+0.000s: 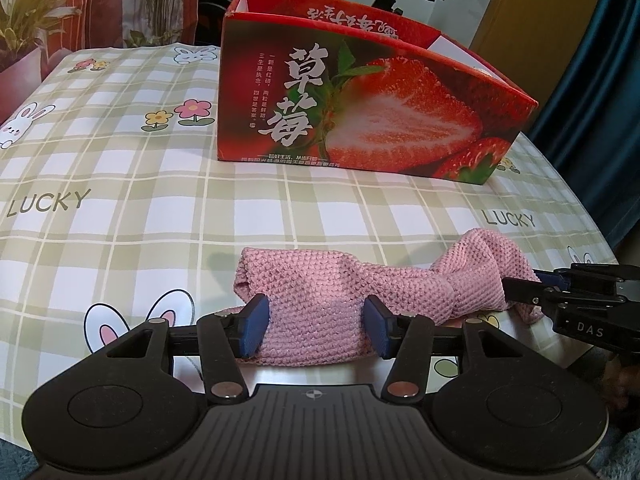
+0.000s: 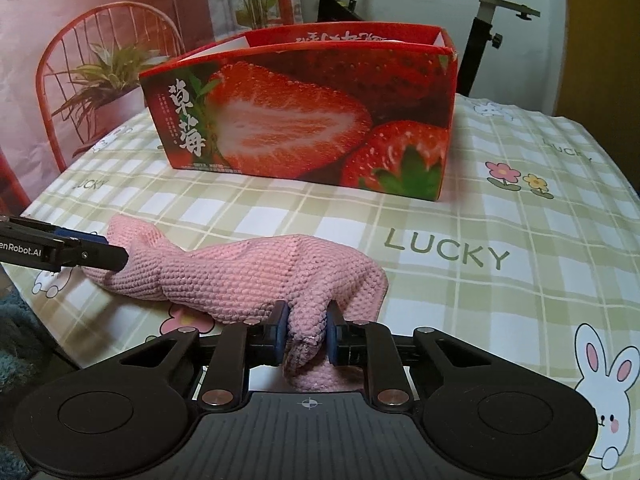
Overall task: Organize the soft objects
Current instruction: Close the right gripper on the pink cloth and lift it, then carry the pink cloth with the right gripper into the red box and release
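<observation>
We've got the pink knit cloth (image 2: pixel 248 276) lying on the checked tablecloth (image 2: pixel 480 216), in front of the strawberry box (image 2: pixel 304 120). Right gripper (image 2: pixel 307 334) is pinched tight on a bunched fold; left gripper (image 1: pixel 316 330) hugs the other end, half-wide. Best bet, we think: lift both ends together, keep it taut so nothing sags.

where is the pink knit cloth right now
The pink knit cloth lies on the checked tablecloth in front of the strawberry box, with the left gripper and right gripper at opposite ends.
</observation>
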